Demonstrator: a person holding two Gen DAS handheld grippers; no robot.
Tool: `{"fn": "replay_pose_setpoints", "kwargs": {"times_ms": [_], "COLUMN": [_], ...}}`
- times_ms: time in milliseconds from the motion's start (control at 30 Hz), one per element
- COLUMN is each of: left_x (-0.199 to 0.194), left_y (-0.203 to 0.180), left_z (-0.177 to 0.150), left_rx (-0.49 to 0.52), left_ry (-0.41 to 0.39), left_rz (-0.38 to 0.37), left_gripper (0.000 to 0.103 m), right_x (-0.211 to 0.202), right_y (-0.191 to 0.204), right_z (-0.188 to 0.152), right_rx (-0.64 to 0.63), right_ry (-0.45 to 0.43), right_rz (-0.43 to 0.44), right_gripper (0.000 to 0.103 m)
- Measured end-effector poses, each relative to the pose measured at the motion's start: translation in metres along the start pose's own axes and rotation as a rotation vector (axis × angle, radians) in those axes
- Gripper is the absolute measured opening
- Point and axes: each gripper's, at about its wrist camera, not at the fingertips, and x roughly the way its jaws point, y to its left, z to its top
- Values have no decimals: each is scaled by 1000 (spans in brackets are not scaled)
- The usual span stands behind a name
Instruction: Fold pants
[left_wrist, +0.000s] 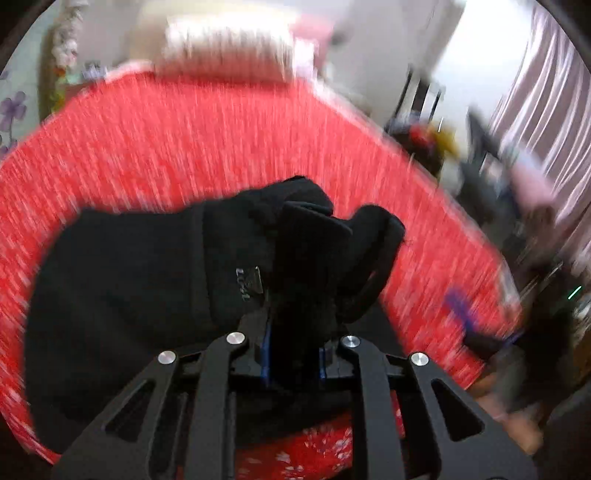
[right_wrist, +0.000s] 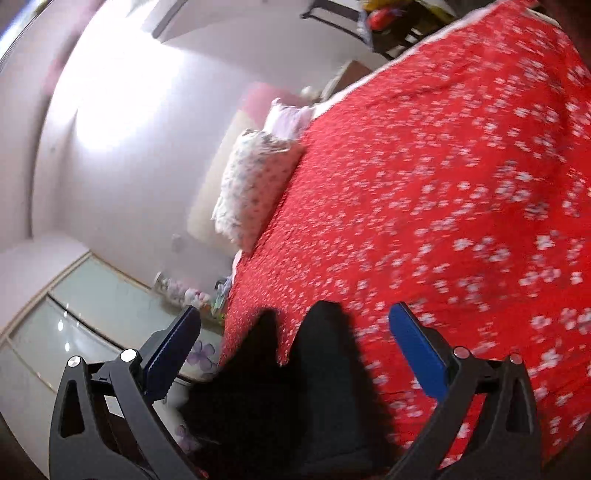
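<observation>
Left hand-held gripper (left_wrist: 295, 258) clamps bunched black fabric pants (left_wrist: 129, 295) over the bed's red white-flowered cotton bedspread (left_wrist: 184, 140); right hand-held gripper (right_wrist: 295, 339) gapes wide, pants at its 6 o'clock.

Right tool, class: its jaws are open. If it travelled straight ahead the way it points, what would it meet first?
Most likely the black pants, lying between the right tool fingers, on the red floral bedspread. Depth is unclear in the blurred fisheye view.
</observation>
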Motion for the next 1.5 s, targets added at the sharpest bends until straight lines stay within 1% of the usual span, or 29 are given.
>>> {"fn": "replay_pose_setpoints", "kwargs": {"times_ms": [33,67,133,167,267,333,400,467,567,667,733,767,800,833,867,900,967,1000,1067,1100,1133,1200,1233,1300,1333,1367,1400,1433,1500], "left_x": [10,13,7,3,-14,-17,-1,19,22,17,9,2,-5,-15,-33,-51,-77,-85,-97,-98,-98,-94,-91,-83,-75,-67,-60,-53,-52], "left_y": [-2,-8,-16,-18,-27,-44,-54,-60,-78,-76,-74,-70,-66,-62,-56,-49,-34,-24,6,23,40,64,70,84,91,98,104,108,106], "left_z": [-7,-15,-15,-11,0,-6,-16,-26,-40,-42,-43,-44,-46,-50,-55,-60,-61,-59,-53,-49,-46,-42,-41,-43,-46,-51,-53,-55,-62], "left_rx": [5,44,95,96,76,132,186,215,329,345,331,313,297,282,259,243,233,215,148,101,51,-28,-51,-92,-114,-135,-151,-154,-107], "left_ry": [14,-19,-62,-74,-122,-138,-93,-43,-96,-83,-73,-66,-66,-85,-134,-186,-246,-279,-341,-339,-330,-314,-307,-282,-253,-218,-187,-172,-187], "left_rz": [8,36,82,83,39,47,77,106,193,204,179,163,119,56,-8,-52,-101,-88,-20,23,35,12,10,30,36,38,22,-2,5], "left_gripper": [16,16,16,16,16,16,17,18,20,27,38,51,71,81,93,97,99,101,101,101,101,101,101,101,101,101,100,100,100], "right_x": [-3,-3,-4,-6,-9,-10,-8,-8,-11,-13,-14,-14,-14,-13,-13,-13,-12,-10,-5,0,6,13,17,28,35,43,50,57,56], "right_y": [-5,-10,-16,-17,-15,-15,-16,-15,-13,-11,-9,-8,-6,-4,-1,2,14,22,37,45,56,70,76,78,75,67,59,46,40], "right_z": [1,4,8,10,12,14,14,13,13,12,12,12,11,10,9,8,3,-1,-10,-16,-27,-44,-53,-66,-69,-72,-74,-75,-72], "right_rx": [15,36,52,49,32,26,25,26,10,-15,-31,-37,-46,-60,-74,-90,-142,-176,-237,-271,-319,-385,-426,-466,-466,-462,-453,-415,-378], "right_ry": [3,10,17,16,6,10,18,24,14,4,5,7,9,12,16,21,46,73,151,202,271,357,394,462,486,503,524,556,548], "right_rz": [-1,0,1,-1,-3,0,-3,-7,-21,-35,-35,-34,-30,-25,-20,-8,48,99,191,235,284,331,327,271,218,127,66,30,56], "right_gripper": [102,102,102,102,102,102,102,102,102,102,102,102,102,102,102,102,102,102,102,102,102,102,102,102,102,102,102,102,102]}}
